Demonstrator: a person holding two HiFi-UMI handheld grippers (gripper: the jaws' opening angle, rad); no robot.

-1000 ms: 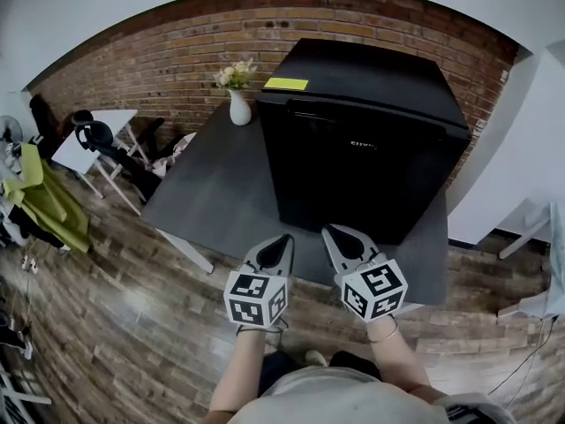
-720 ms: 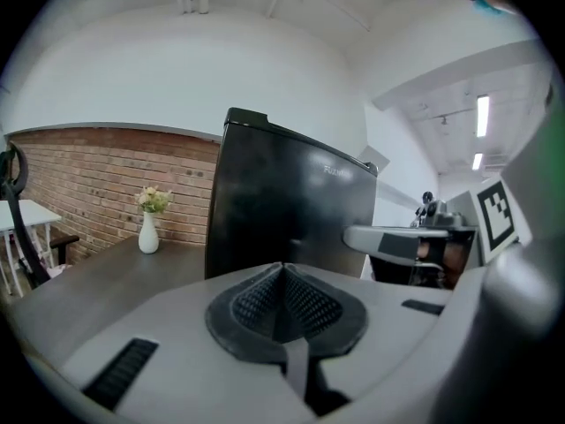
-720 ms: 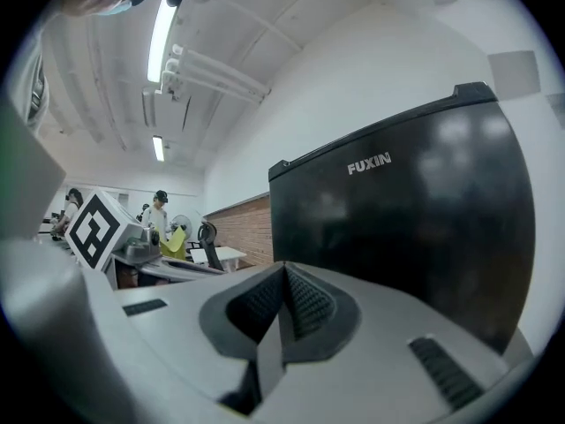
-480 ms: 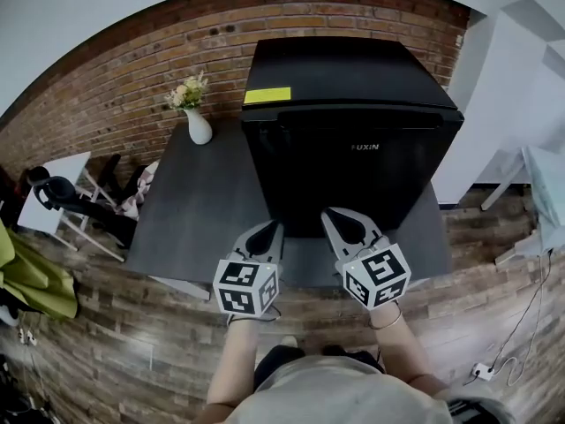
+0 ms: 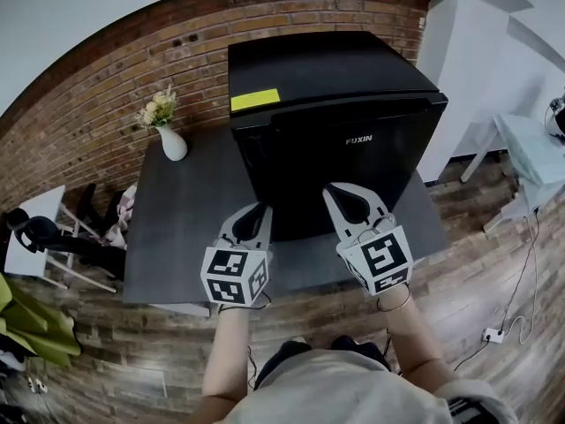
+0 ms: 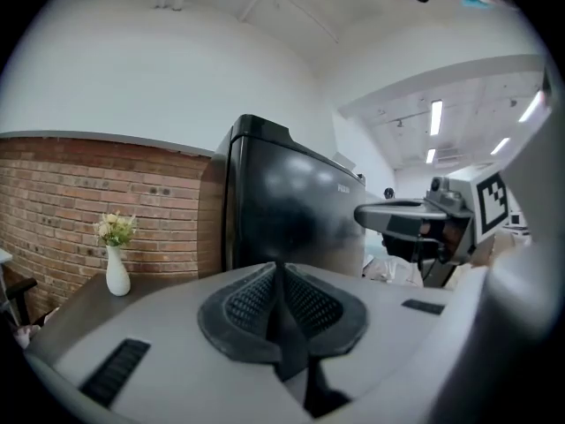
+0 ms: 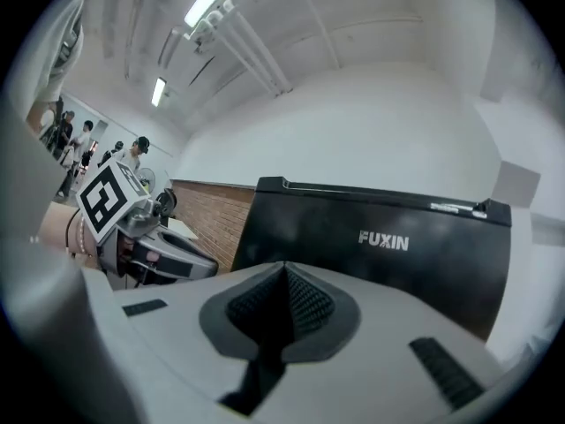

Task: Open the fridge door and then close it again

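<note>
A small black fridge point(image 5: 340, 122) marked FUXIN stands on a dark grey table point(image 5: 185, 219) against a brick wall; its door is closed and a yellow label point(image 5: 255, 101) sits on its top. My left gripper point(image 5: 253, 212) is shut and empty, held in front of the door's lower left. My right gripper point(image 5: 342, 200) is shut and empty too, in front of the door's lower middle. Neither touches the fridge. From the left gripper view the fridge point(image 6: 287, 210) rises beyond the closed jaws; the right gripper view faces the door point(image 7: 380, 241).
A white vase of flowers point(image 5: 168, 131) stands on the table left of the fridge. A chair with headphones point(image 5: 44, 237) is at the far left, a light blue table point(image 5: 534, 148) at the right. White cables point(image 5: 512, 316) lie on the wooden floor.
The view has swung so the fridge sits more centred and nearer. Both grippers have risen toward the fridge door and stay shut.
</note>
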